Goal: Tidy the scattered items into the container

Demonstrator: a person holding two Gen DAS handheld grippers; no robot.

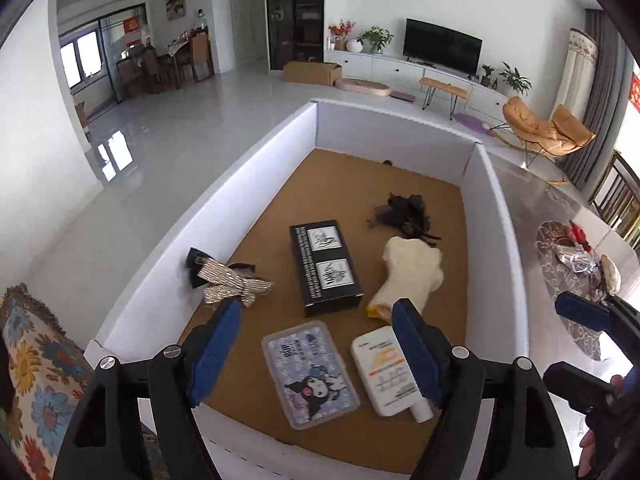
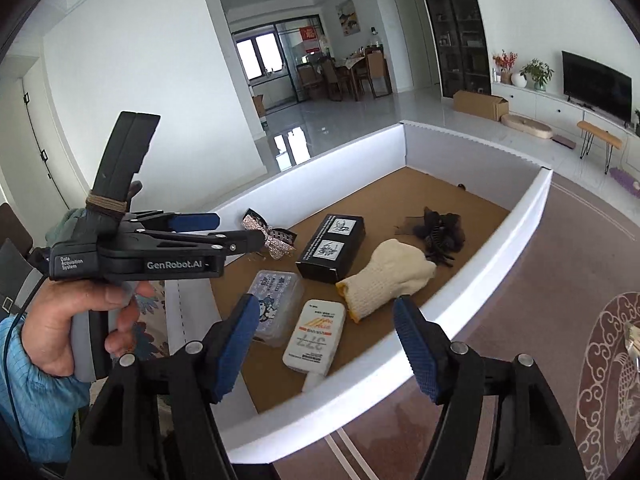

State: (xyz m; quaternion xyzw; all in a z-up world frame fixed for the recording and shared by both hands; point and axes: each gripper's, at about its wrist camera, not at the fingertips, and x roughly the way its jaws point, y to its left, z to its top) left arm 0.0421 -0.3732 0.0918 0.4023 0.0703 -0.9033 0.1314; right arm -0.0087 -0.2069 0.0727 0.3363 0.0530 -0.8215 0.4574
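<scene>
A white-walled box [image 1: 280, 136] with a brown floor holds several items: a black box [image 1: 325, 266], a cream glove [image 1: 408, 272], a black hair clip [image 1: 404, 212], a sequinned bow [image 1: 230, 280], a clear cartoon case [image 1: 310, 372] and a white tube [image 1: 390, 372]. The same box [image 2: 532, 208] and items show in the right wrist view. My left gripper [image 1: 316, 344] is open and empty above the near end of the box. My right gripper [image 2: 324, 344] is open and empty over the box's near right wall. The left gripper [image 2: 236, 232] also shows there, held by a hand.
A round patterned mat [image 1: 568, 280] with small objects lies on the table right of the box. A floral cloth [image 1: 36, 360] lies at the left. The right gripper's finger [image 1: 584, 312] shows at the right edge.
</scene>
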